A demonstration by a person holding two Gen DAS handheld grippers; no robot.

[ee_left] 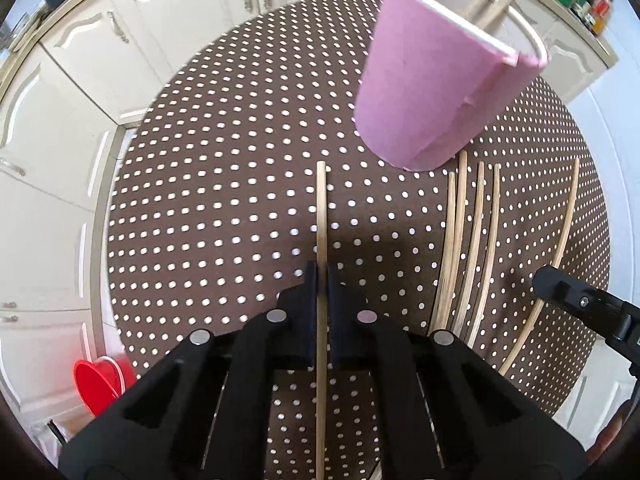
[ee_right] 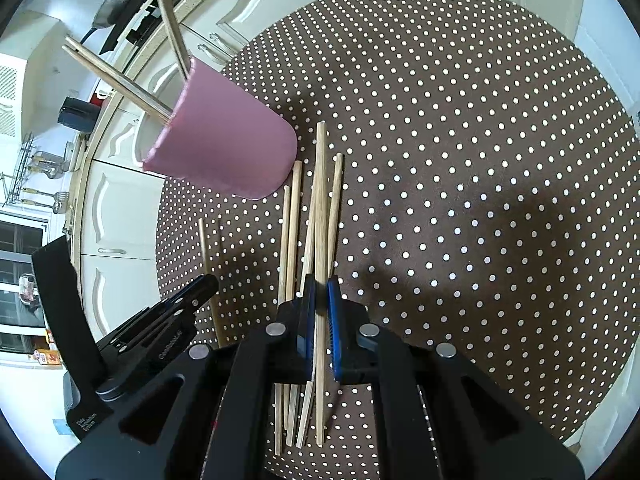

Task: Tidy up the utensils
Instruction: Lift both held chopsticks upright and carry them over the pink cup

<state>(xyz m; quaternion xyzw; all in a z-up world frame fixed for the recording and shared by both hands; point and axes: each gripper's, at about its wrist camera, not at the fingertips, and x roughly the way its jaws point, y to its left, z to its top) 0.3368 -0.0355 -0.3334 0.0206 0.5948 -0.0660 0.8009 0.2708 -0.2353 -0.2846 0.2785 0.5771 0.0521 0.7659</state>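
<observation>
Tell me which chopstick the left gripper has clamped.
The lone chopstick lying apart, left of the bundle below the pink cup; the left gripper is shut on it.

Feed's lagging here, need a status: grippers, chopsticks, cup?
Left gripper shut on one chopstick. Right gripper shut on another chopstick. Pink cup upright, already holding some. Loose chopsticks on the table; nothing blocking.

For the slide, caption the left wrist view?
Left gripper shut on one chopstick beside the pink cup.
</observation>
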